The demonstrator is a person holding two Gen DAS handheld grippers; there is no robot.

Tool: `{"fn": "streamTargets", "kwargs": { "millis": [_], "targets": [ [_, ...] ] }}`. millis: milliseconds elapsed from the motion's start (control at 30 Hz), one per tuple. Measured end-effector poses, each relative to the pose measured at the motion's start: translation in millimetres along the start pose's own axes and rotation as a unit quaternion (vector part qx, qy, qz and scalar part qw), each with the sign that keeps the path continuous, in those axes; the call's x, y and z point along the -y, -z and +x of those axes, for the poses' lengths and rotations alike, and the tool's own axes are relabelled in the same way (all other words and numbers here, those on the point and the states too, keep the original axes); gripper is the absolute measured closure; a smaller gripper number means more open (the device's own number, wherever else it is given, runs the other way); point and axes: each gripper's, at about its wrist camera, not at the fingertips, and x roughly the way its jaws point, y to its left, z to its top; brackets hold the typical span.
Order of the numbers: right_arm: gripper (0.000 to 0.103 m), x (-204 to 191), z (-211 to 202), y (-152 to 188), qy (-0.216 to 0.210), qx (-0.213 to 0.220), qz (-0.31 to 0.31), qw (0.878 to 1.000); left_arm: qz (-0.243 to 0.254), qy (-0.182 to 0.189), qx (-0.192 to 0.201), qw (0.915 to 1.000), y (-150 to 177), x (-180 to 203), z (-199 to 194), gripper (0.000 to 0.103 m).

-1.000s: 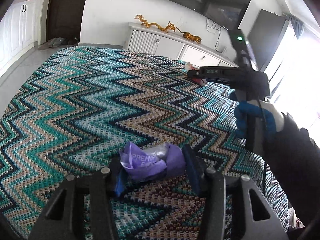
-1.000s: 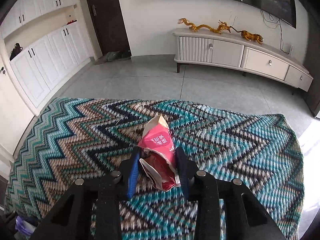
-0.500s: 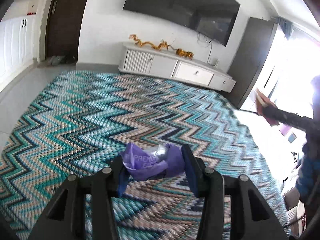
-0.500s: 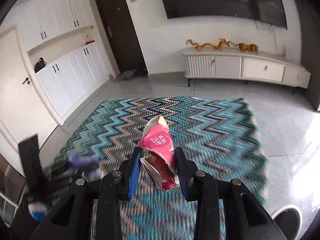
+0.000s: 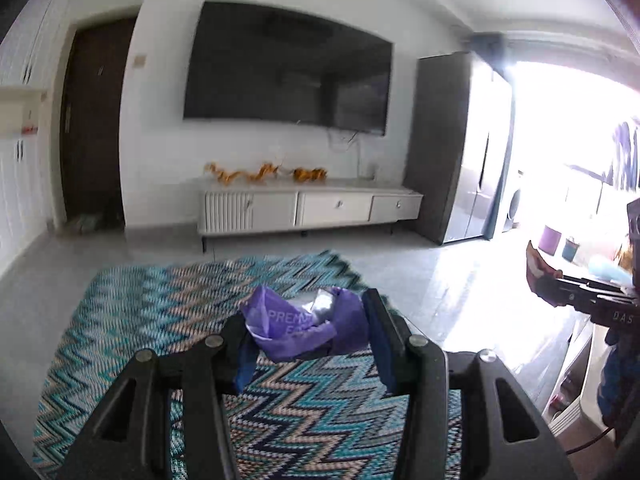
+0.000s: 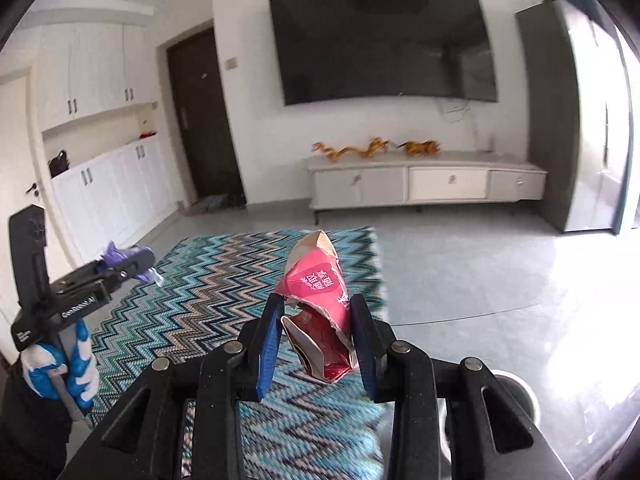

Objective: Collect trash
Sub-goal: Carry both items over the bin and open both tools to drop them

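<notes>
Purple film wrapper, crumpled, is clamped in the left claw; both blue pads press its sides. It hangs clear above the rug, over the rug's near half. In the right wrist view the same wrapper shows at the tip of the left claw, above the rug's left edge.

The pink carton, torn and flattened, is clamped in the right claw. Its brown flap points up, and its lower end hangs below the pads. It is held above the rug, toward the rug's right edge.

Status, judged from these views:
- Pick-up: done for two pieces. Each claw is closed on one piece and both pieces are off the floor.
- Rug: no further litter is visible on the parts in view; motion blur and the claw bodies hide the near edge.
- Disposal: not done. Both pieces remain in the claws.

A round grey rim shows on the floor at the lower right of the right wrist view, just off the rug's right edge. It may be a bin; this cannot be confirmed. If so, the remaining step is to carry both pieces over it and release them.
</notes>
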Motion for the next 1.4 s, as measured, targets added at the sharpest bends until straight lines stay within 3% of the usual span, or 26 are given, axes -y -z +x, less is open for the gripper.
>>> {"fn": "streamTargets", "kwargs": {
  "millis": [400, 733, 1100, 1400],
  "targets": [
    [0.071, 15, -83, 17, 0.054, 0.049, -0.004, 0.997, 0.072, -0.015, 0.022, 0.9971, -12, 79, -41, 0.057],
    [0.071, 47, -103, 30, 0.079, 0.068, 0.021, 0.994, 0.124, 0.006, 0.001, 0.9923, -13, 133, -23, 0.057],
    [0.071, 125, -80, 67, 0.098, 0.031, 0.102, 0.99, 0.175, 0.067, -0.079, 0.9792, -6, 210, 53, 0.057],
    [0.07, 203, -35, 107, 0.107, -0.024, 0.19, 0.976, 0.169, 0.14, -0.194, 0.9561, 23, 283, 163, 0.055]
  ]
}}
